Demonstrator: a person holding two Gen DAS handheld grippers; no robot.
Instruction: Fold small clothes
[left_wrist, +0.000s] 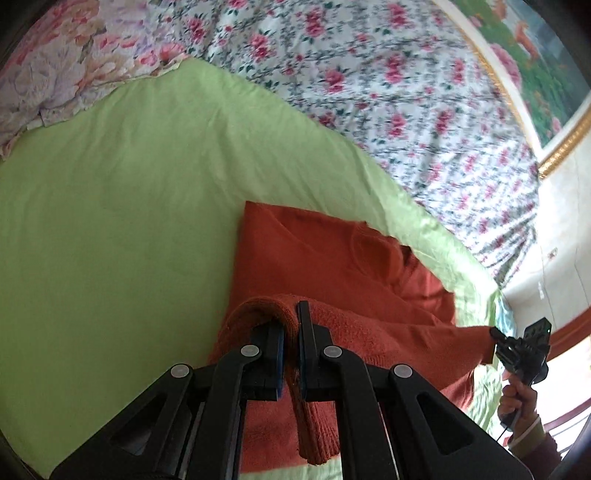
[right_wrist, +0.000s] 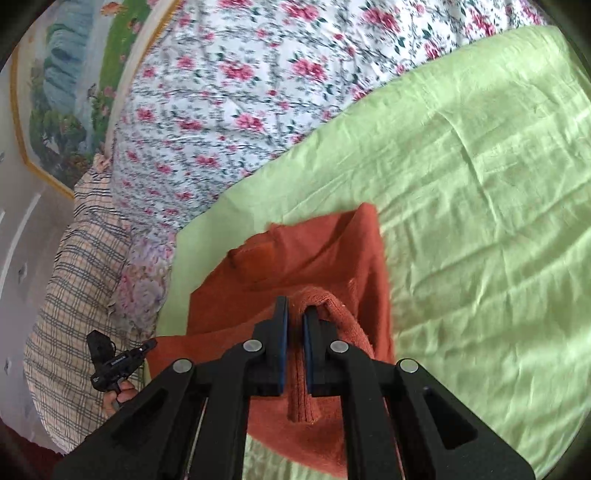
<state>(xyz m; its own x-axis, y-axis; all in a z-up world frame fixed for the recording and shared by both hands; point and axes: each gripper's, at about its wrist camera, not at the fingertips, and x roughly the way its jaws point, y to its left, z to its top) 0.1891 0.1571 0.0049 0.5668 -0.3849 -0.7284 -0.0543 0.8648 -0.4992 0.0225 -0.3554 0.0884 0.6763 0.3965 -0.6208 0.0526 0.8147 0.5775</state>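
Note:
A rust-orange knit sweater (left_wrist: 325, 258) lies on a light green sheet (left_wrist: 110, 221), its lower part lifted and doubled over the upper part. My left gripper (left_wrist: 291, 314) is shut on a fold of its hem at one corner. My right gripper (right_wrist: 295, 314) is shut on the other hem corner of the sweater (right_wrist: 306, 251). The hem stretches taut between the two grippers. Seen from the left wrist, the right gripper (left_wrist: 496, 334) is at the far right, held by a hand (left_wrist: 517, 402). The left gripper (right_wrist: 149, 345) shows at lower left in the right wrist view.
A floral quilt (left_wrist: 388, 74) is bunched behind the green sheet (right_wrist: 480, 184). A pale floral pillow (left_wrist: 55, 66) lies at the back left, a plaid cloth (right_wrist: 74, 277) at the bed's side. A framed landscape picture (left_wrist: 535, 62) hangs on the wall.

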